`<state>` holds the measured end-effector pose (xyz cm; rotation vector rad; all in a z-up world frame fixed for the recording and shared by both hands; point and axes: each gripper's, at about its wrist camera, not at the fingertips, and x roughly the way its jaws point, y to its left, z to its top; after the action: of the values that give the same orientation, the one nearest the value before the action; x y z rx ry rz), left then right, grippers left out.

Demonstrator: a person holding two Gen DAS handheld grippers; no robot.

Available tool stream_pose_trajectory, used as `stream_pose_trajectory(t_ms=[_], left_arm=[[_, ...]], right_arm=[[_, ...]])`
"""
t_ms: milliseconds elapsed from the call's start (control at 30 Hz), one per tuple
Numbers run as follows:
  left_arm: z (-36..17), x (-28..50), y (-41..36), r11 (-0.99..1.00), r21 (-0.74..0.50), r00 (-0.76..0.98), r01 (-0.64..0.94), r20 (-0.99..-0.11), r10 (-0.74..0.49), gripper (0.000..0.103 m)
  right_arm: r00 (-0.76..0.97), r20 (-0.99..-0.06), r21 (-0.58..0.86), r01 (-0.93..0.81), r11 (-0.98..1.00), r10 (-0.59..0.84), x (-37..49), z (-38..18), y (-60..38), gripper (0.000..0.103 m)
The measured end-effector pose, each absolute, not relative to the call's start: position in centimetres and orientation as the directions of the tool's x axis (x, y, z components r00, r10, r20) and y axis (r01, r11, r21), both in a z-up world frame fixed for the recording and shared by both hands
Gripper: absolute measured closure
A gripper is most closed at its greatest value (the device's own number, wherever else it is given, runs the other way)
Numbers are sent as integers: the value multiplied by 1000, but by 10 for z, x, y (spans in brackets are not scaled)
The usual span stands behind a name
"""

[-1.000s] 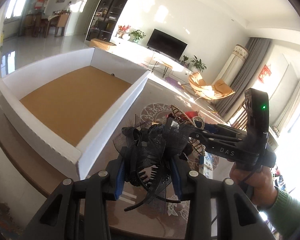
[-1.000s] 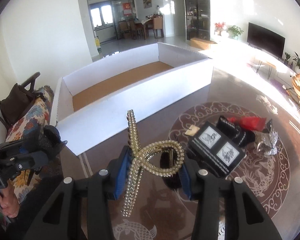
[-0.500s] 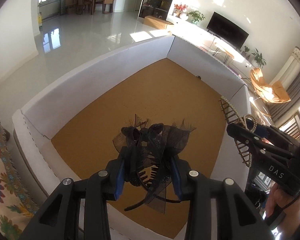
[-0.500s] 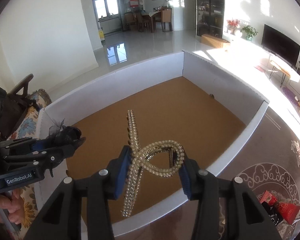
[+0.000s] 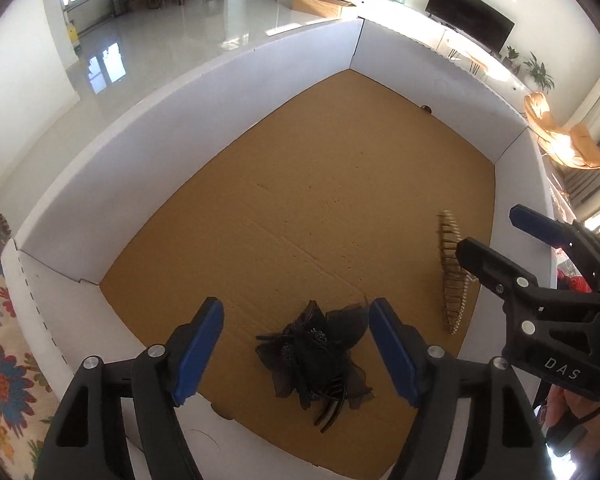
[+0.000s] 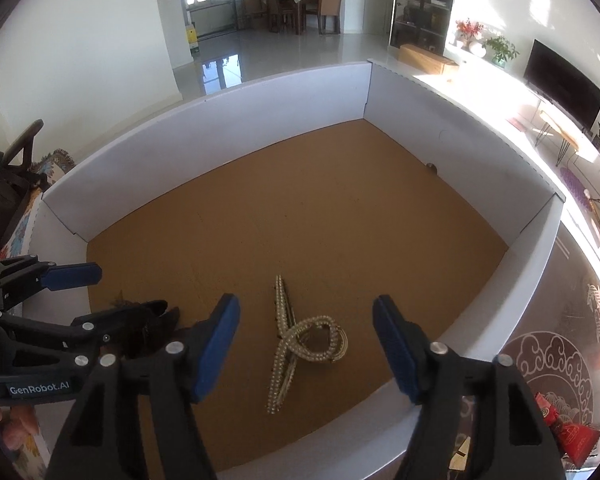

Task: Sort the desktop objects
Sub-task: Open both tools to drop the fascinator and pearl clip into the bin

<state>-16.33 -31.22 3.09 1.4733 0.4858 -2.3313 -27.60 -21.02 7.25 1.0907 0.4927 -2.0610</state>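
the left gripper (image 5: 296,344) has just been opening; its blue pads stand spread, clear of the black gauzy flower hair claw (image 5: 314,354) lying on the box's (image 5: 188,92) brown corrugated floor. the right gripper (image 6: 306,342) has likewise just spread apart, and the pearl-beaded looped hair claw (image 6: 300,338) rests free below, near the white near wall.

fingers: black plastic arms w/ blue pads (image 5: 198,354), both grippers
screws: round silver (image 5: 155,351), on each arm
markings: "DAS" on right gripper (image 5: 496,242); "GenRobot.AI" on left gripper (image 6: 134,294)
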Motion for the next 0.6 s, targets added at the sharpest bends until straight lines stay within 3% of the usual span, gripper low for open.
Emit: stream_pose_trajectory(t_ms=[267,400,600], left_arm=[[53,-135,-299,-882,-138,-544,451,-825,-150,26],[77,-118,-264,-913,-142,-632,382,-761,-146,26],[111,-73,-169,-975,-166,-751,146,-661,0,26]], right_arm=[[-458,-748,17,710,-704,-481,-268,108,-171,19],[-514,-687,53,669,-741,-514,-245,134,-117,13],[-639,-626,26,555,-832,-446,-185,140,16,8]])
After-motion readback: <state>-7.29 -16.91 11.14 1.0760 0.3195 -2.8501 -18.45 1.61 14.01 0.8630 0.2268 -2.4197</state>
